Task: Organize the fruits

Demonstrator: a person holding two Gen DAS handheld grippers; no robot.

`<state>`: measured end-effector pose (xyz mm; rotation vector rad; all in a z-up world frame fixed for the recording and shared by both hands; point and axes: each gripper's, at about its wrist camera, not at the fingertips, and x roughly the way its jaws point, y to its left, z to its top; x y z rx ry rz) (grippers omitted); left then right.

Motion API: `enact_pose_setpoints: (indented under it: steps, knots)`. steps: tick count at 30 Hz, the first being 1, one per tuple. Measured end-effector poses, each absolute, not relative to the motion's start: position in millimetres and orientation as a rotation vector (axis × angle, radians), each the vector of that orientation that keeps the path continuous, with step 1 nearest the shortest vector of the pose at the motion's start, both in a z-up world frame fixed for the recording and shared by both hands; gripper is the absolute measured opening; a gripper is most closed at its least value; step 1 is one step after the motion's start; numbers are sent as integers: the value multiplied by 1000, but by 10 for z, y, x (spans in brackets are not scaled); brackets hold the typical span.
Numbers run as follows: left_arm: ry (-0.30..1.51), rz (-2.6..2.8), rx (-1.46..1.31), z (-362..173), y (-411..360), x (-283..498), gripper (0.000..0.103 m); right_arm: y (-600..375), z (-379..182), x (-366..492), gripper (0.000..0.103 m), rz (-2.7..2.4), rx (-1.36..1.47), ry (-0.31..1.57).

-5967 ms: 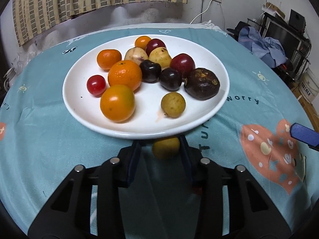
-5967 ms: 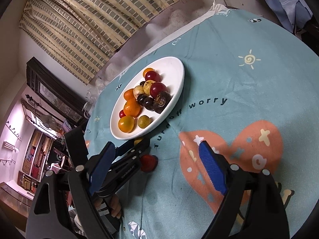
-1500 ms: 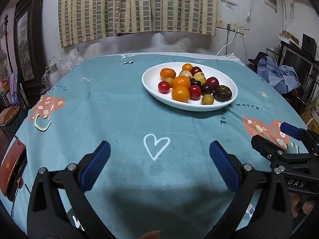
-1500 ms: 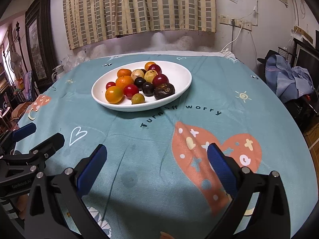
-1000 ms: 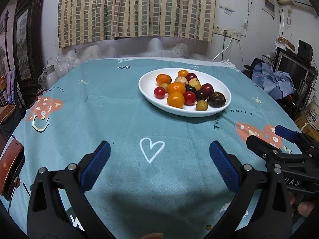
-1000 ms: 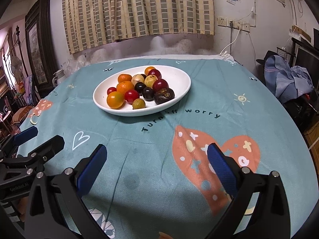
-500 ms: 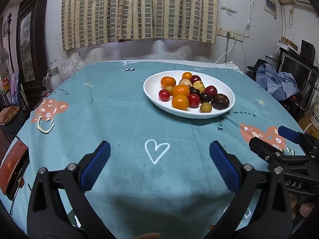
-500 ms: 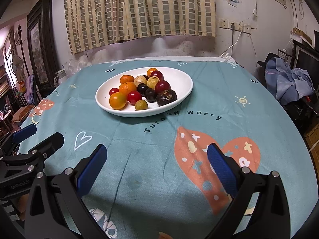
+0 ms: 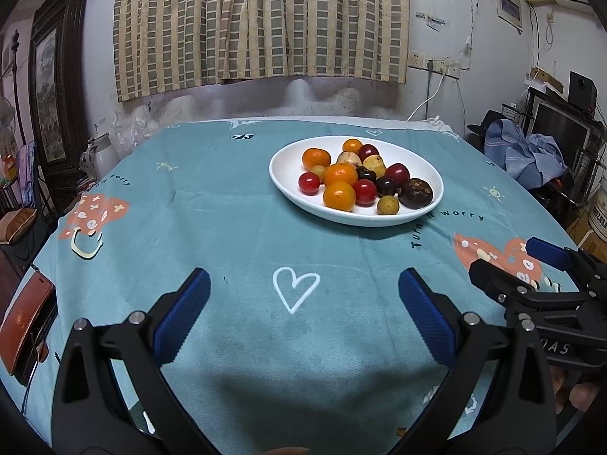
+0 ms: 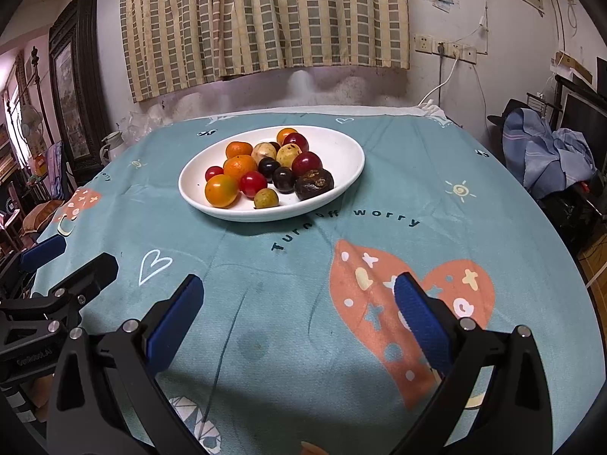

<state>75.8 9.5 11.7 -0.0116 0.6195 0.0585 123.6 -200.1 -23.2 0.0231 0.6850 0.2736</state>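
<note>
left gripper (image 9: 303, 313) spread wide, empty | right gripper (image 10: 299, 314) spread wide, empty | mixed small round fruits (image 9: 356, 178) piled on white oval plate (image 9: 288, 185) | teal printed tablecloth (image 9: 227, 204)

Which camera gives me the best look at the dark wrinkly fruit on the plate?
The right wrist view: the dark wrinkled fruit sits nearer and larger, its creased skin clear. The left wrist view shows it smaller, at the white plate's right edge.
</note>
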Motion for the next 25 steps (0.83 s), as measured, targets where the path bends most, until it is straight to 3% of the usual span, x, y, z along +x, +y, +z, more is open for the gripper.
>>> enact_pose_setpoints:
  steps: [25]
  knots:
    - [615,52,-16,119,125,751,101,-1982,-244,1219,101,276,25,682]
